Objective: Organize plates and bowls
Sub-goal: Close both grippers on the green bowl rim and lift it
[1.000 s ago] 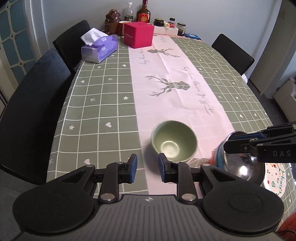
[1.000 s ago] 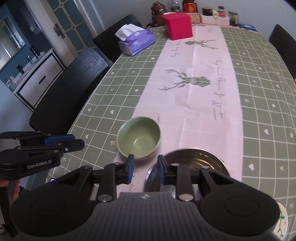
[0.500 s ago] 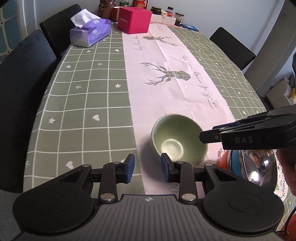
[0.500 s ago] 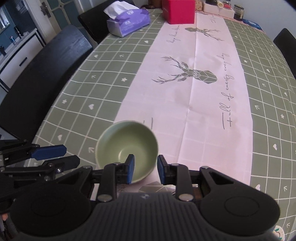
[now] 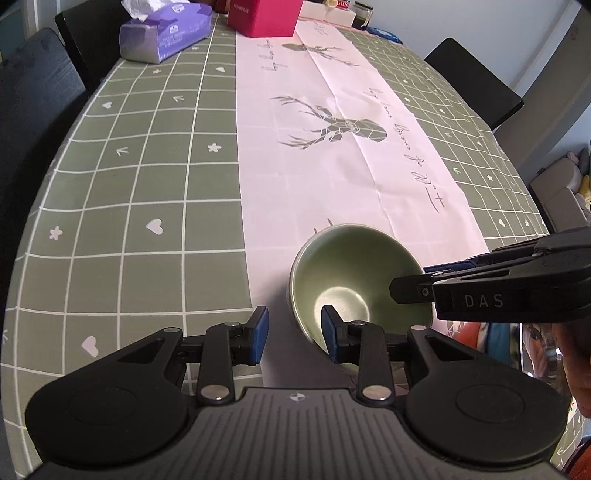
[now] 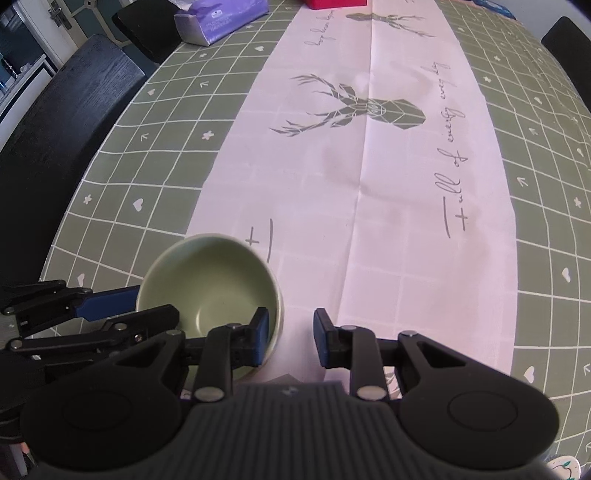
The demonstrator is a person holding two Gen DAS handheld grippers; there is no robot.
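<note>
A green bowl (image 5: 354,280) stands on the pink table runner; it also shows in the right wrist view (image 6: 210,280). My left gripper (image 5: 293,334) is open, straddling the bowl's near-left rim with its right finger inside the bowl. My right gripper (image 6: 289,338) is open, straddling the bowl's right rim with its left finger inside. Each gripper shows in the other's view: the right one (image 5: 480,291) over the bowl's right side, the left one (image 6: 92,314) at the bowl's left. A steel bowl (image 5: 532,350) is mostly hidden behind the right gripper.
Green checked tablecloth (image 5: 147,184) with a pink deer runner (image 6: 369,147). A purple tissue box (image 5: 162,31) and a red box (image 5: 264,16) stand at the far end. Black chairs (image 5: 33,96) line the left side; another chair (image 5: 476,77) stands at the right.
Both grippers moved forward and down onto the green bowl; each now has one finger inside its rim. The steel bowl dropped out of the right wrist view.
</note>
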